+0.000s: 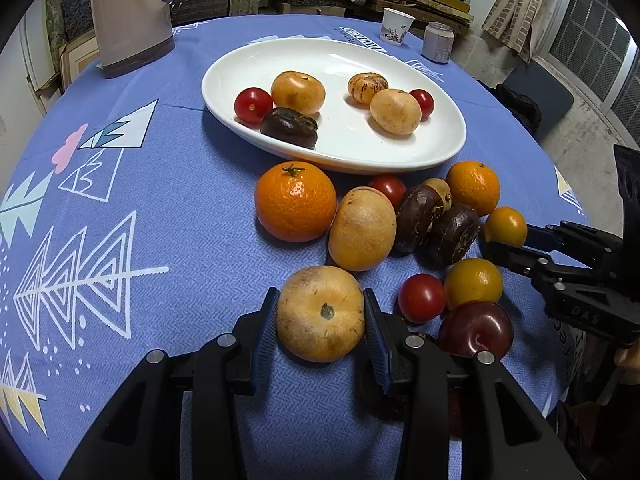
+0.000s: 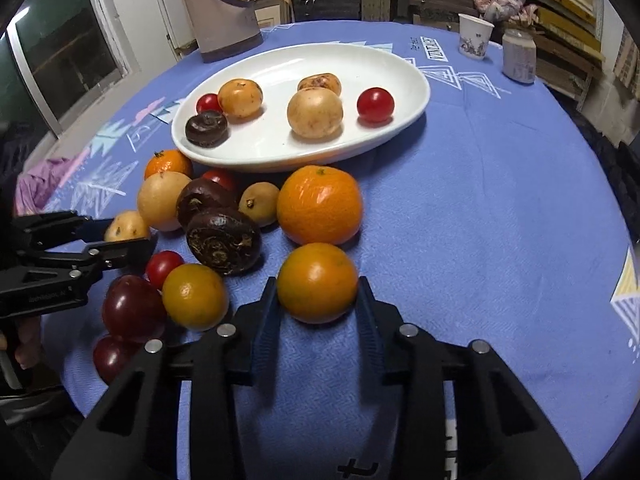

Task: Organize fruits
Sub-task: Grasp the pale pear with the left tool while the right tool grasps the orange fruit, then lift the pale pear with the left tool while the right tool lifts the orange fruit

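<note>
Left gripper [image 1: 320, 312]: clenched on a tan round fruit [image 1: 320, 314], both blue pads pressed against its sides, the fruit resting on the cloth.
Right gripper [image 2: 317, 296]: clamped around a small yellow-orange fruit [image 2: 317, 282], which is touched by a pad on either side.
Plate [image 1: 420, 148]: a white oval dish set further back on the blue tablecloth [image 1: 180, 200]; two red tomatoes, three tan fruits and one dark brown fruit are held in it.
Loose fruit: a heap lies just before the plate, between the grippers, with a large orange [image 1: 295, 201] at its left edge.
Background: a paper cup [image 1: 396, 26] and a can [image 1: 438, 43] are seen behind the plate.
</note>
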